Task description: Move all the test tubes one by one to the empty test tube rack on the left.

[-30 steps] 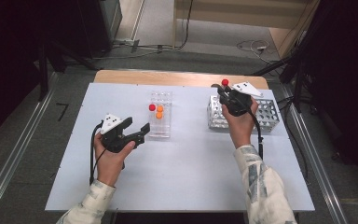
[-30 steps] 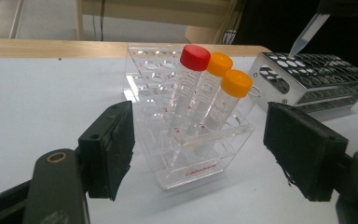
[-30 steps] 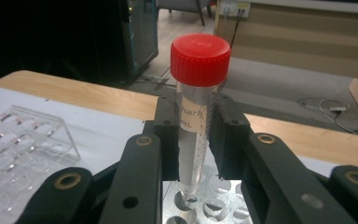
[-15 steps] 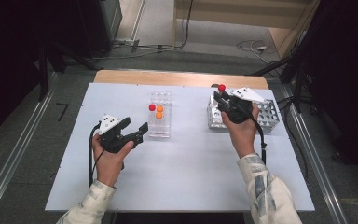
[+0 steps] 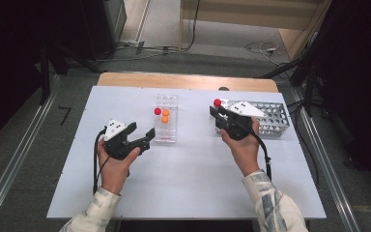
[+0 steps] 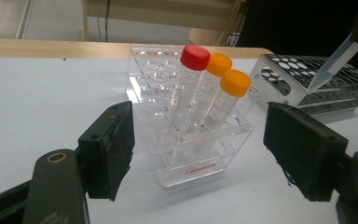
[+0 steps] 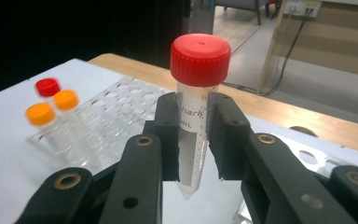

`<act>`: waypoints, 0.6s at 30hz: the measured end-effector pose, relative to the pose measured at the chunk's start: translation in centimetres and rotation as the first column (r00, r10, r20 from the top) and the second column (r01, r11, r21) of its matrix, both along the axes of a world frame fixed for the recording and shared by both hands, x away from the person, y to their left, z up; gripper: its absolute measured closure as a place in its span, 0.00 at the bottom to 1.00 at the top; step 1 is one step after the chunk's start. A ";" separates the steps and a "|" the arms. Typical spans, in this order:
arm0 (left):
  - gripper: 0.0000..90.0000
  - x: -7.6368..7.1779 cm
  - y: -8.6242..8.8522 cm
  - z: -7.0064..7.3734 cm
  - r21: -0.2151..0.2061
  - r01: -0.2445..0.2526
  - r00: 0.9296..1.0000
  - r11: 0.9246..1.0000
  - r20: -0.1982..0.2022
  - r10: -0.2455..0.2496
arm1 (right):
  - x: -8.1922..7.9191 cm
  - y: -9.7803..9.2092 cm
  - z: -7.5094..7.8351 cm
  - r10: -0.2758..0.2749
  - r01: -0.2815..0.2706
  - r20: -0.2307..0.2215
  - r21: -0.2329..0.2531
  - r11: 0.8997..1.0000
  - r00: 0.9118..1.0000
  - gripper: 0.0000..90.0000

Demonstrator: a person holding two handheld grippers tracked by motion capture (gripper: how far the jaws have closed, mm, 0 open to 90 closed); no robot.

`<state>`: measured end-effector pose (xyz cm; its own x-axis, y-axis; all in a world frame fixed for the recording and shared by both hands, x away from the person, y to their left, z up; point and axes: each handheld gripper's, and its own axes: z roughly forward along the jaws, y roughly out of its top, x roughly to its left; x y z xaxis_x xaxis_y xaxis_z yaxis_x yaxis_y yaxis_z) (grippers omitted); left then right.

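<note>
A clear plastic rack (image 5: 166,124) (image 6: 186,140) in the middle of the white table holds a red-capped tube (image 6: 189,84) and two orange-capped tubes (image 6: 226,95). My right gripper (image 5: 216,112) (image 7: 193,135) is shut on another red-capped tube (image 7: 196,98) (image 5: 217,103), held upright above the table between the clear rack and a metal rack (image 5: 270,118). My left gripper (image 5: 142,137) (image 6: 196,154) stands open just left of the clear rack, which sits between its jaws in the left gripper view. The held tube's tip (image 6: 335,60) shows at the upper right of that view.
The metal grid rack (image 6: 303,81) stands at the table's right side, behind my right hand. A wooden strip (image 5: 188,81) runs along the table's far edge. Dark equipment and cables lie on the floor beyond.
My right gripper has carried the red-capped tube leftward, away from the metal rack toward the clear rack. The left gripper has barely moved.
</note>
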<state>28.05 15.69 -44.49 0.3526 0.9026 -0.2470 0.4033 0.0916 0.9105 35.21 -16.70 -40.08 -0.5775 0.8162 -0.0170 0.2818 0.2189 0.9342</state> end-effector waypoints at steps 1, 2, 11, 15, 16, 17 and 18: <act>0.28 0.0 0.0 0.0 0.000 0.000 1.000 1.000 0.001 0.000 | -0.2 0.1 -0.2 0.007 -0.007 0.000 0.000 1.000 1.000 0.79; 0.28 0.0 0.0 0.0 0.001 0.002 1.000 1.000 0.001 -0.002 | -0.3 0.3 -0.3 0.014 -0.014 -0.002 0.001 1.000 1.000 0.79; 0.28 -0.4 -0.5 0.5 -0.007 0.019 1.000 1.000 0.017 -0.019 | -1.8 1.7 -1.2 0.074 -0.074 -0.017 0.002 0.997 0.997 0.79; 0.28 -0.6 -0.8 0.7 -0.009 0.034 0.999 0.999 0.022 -0.034 | -2.6 2.6 -2.0 0.103 -0.103 -0.031 0.000 0.995 0.994 0.79; 0.28 -0.6 -0.9 0.8 -0.010 0.039 0.999 0.999 0.024 -0.039 | -2.8 2.9 -2.2 0.109 -0.109 -0.036 0.000 0.994 0.993 0.79; 0.28 -0.7 -1.0 0.8 -0.012 0.044 0.999 0.999 0.027 -0.044 | -3.0 3.1 -2.5 0.114 -0.115 -0.037 -0.003 0.993 0.993 0.79; 0.28 -0.8 -1.1 0.9 -0.011 0.052 0.998 0.999 0.030 -0.051 | -3.1 3.3 -2.7 0.121 -0.121 -0.041 0.000 0.993 0.992 0.79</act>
